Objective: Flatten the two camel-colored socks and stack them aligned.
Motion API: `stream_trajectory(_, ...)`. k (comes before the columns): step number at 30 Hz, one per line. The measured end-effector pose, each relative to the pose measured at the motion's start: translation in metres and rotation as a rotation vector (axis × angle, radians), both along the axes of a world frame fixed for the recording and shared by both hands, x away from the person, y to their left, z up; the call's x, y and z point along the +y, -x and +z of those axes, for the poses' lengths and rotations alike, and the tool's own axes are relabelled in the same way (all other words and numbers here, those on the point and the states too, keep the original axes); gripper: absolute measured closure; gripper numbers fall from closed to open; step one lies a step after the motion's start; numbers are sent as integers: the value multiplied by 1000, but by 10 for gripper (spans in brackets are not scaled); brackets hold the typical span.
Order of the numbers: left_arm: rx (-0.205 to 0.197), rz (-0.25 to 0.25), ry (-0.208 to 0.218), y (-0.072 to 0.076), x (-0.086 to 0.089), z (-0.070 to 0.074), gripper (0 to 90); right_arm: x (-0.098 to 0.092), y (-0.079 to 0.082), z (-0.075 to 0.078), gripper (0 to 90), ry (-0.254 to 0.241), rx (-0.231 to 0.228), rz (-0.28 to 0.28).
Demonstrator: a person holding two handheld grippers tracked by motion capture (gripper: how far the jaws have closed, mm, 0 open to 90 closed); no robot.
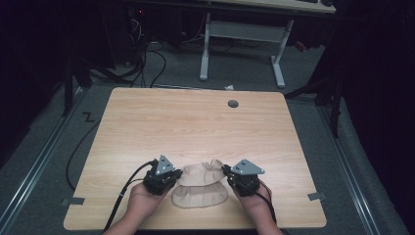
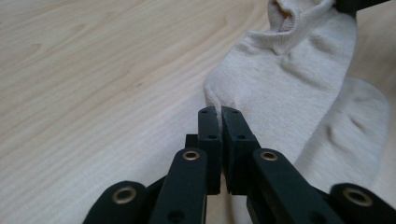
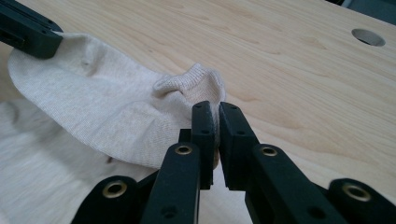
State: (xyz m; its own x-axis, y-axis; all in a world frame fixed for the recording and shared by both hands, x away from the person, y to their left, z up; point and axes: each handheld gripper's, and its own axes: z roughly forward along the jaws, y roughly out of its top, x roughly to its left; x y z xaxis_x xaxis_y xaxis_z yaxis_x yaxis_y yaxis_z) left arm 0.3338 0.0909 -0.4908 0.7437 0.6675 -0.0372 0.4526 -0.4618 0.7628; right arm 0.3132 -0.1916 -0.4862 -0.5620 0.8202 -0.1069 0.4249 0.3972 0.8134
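Two beige socks [image 1: 200,185] lie near my edge of the table [image 1: 195,122]; my left gripper [image 2: 219,116] and right gripper [image 3: 216,112] each pinch an end of the upper one, partly hiding the lower. Beyond, the room fades into darkness.

A light wooden table [image 1: 195,122] takes up the middle of the high view, its grain running left to right. A small round grey hole [image 1: 233,104] sits in the top near the far edge, right of centre; the right gripper view has it at the upper right. Two beige socks lie near the bottom centre of the frame: a lower sock [image 1: 199,196] flat on the wood, and an upper sock [image 1: 200,175] lying partly across it.
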Motion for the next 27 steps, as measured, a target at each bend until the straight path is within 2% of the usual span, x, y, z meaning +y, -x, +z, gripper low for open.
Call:
stream_trajectory(3,8,-18,22,15,5,0,869,0,16,-1,850,5,-10,16)
stream_trajectory(4,8,-18,22,15,5,0,869,0,16,-1,850,5,-10,16)
stream_trajectory(5,8,-30,19,23,6,-1,869,0,22,-3,850,15,-9,23)
stream_trajectory(6,8,-30,19,23,6,-1,869,0,25,-3,850,14,-6,23)
stream_trajectory(7,10,-44,16,29,7,-1,868,-1,29,-4,850,3,4,22)
stream_trajectory(11,19,-51,27,37,10,0,869,-3,41,-9,849,6,26,32)
stream_trajectory(15,15,-48,35,42,14,2,868,-4,48,-10,849,5,23,33)
stream_trajectory(18,10,-45,36,43,15,2,868,-5,51,-8,849,-8,20,30)
stream_trajectory(22,16,-47,33,44,15,0,867,-6,51,-11,850,2,30,27)
stream_trajectory(26,38,-53,10,42,13,-6,866,-5,47,-17,850,15,46,27)
stream_trajectory(27,46,-57,-9,41,11,-9,866,-4,46,-19,849,21,56,27)
